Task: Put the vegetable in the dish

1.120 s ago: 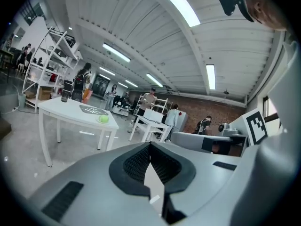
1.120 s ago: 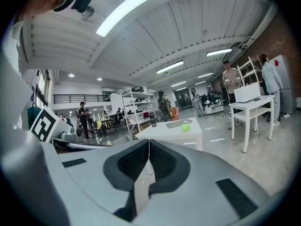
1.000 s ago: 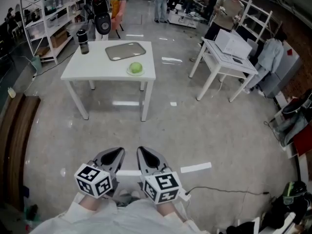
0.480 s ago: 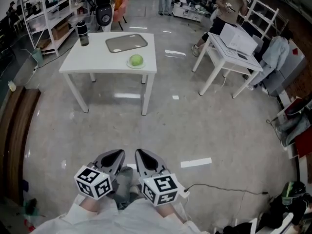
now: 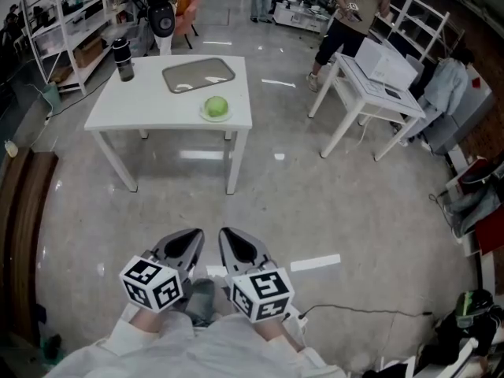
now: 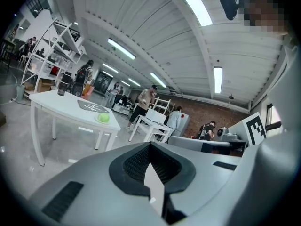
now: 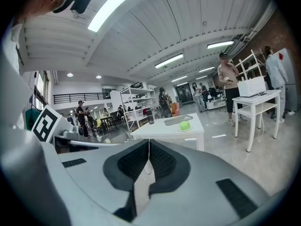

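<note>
floor: glossy grey floor (image 5: 362, 211) | furniture: white table (image 5: 150, 105), white shelving (image 5: 59, 10) | light: ceiling strips (image 7: 113, 3)

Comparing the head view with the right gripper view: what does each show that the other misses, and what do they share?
Only the head view shows the floor at the person's feet, with a cable and a white strip, and the left gripper and right gripper from above. Only the right gripper view shows its own jaws closed on nothing, plus the ceiling lights. Both show the white table with the green vegetable on a small plate, the grey tray and a dark bottle.
</note>
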`<state>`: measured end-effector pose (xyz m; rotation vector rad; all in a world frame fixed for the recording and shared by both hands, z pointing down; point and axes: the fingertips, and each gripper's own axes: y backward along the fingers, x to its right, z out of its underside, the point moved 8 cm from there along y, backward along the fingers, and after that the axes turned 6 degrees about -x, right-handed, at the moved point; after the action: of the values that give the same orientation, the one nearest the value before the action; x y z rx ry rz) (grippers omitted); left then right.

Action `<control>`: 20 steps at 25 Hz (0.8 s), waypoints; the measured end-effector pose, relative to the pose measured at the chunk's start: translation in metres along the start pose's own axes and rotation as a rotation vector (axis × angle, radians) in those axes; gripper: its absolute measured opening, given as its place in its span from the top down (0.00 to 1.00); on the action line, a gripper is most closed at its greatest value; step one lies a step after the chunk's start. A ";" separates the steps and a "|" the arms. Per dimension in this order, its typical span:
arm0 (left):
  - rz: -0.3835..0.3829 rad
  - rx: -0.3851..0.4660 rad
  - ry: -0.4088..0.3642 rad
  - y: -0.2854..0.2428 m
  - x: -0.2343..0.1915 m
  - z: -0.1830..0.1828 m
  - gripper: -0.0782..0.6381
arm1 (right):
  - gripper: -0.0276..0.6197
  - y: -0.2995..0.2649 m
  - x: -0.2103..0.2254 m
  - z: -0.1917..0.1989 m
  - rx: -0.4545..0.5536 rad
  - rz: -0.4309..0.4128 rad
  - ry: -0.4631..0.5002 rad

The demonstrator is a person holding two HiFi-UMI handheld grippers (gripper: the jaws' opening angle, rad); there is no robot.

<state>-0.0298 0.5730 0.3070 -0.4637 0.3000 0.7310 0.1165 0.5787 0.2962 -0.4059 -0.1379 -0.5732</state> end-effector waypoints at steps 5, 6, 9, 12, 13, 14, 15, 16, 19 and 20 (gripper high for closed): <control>0.011 -0.006 -0.020 -0.036 -0.047 -0.045 0.88 | 0.94 -0.060 0.020 -0.039 0.024 0.021 0.013; 0.014 -0.006 -0.024 -0.043 -0.058 -0.053 0.88 | 0.94 -0.072 0.024 -0.046 0.030 0.026 0.013; 0.021 -0.001 -0.029 -0.059 -0.087 -0.076 0.88 | 0.94 -0.103 0.033 -0.061 0.039 0.036 0.011; 0.029 0.009 -0.035 -0.074 -0.109 -0.098 0.88 | 0.94 -0.129 0.043 -0.075 0.049 0.047 0.006; 0.034 0.011 -0.039 -0.078 -0.115 -0.104 0.88 | 0.94 -0.136 0.046 -0.079 0.051 0.051 0.007; 0.037 0.010 -0.042 -0.082 -0.120 -0.109 0.88 | 0.94 -0.142 0.048 -0.082 0.052 0.055 0.006; 0.040 0.008 -0.042 -0.086 -0.124 -0.112 0.88 | 0.94 -0.148 0.050 -0.084 0.051 0.058 0.004; 0.044 0.005 -0.040 -0.091 -0.129 -0.114 0.88 | 0.94 -0.153 0.052 -0.084 0.047 0.062 0.000; 0.053 -0.010 -0.026 -0.104 -0.140 -0.115 0.88 | 0.94 -0.164 0.059 -0.083 0.033 0.075 -0.006; 0.056 -0.016 -0.022 -0.108 -0.144 -0.114 0.88 | 0.94 -0.168 0.062 -0.082 0.029 0.081 -0.008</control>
<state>-0.0680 0.3636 0.3012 -0.4637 0.2872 0.7927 0.0764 0.3861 0.2918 -0.3841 -0.1368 -0.4896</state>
